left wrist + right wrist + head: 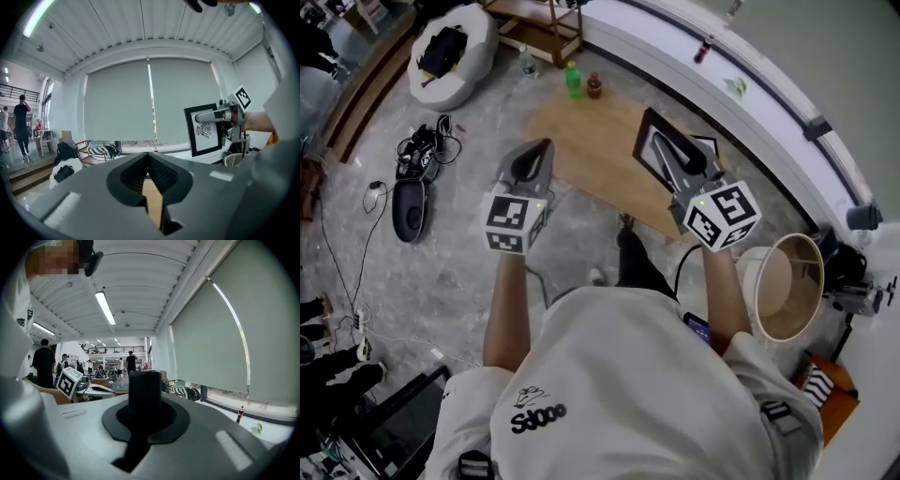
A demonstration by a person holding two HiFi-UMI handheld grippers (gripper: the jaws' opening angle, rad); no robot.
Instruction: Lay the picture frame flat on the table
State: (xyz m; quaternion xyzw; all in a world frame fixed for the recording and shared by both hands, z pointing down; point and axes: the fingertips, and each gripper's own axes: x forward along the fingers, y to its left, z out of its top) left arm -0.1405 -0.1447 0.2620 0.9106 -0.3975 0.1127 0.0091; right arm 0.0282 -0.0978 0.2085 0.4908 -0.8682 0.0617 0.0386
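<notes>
Right gripper [667,148] has the picture frame [647,141], jaws clenched on its black border. The right gripper view shows that dark edge standing straight up between them. The frame is upright, not flat, held over the right-hand end of the wooden worktop [591,141]. From the left gripper view you get its face: white mat, a small dark winged drawing, black surround, and the right gripper's jaws reaching across the top part of it. Left gripper [539,155] is out to the side, well apart from the frame, its jaws drawn together at the tips on nothing, with bare wood showing beneath them. A round pale tub [787,281] sits by the person's right elbow.
</notes>
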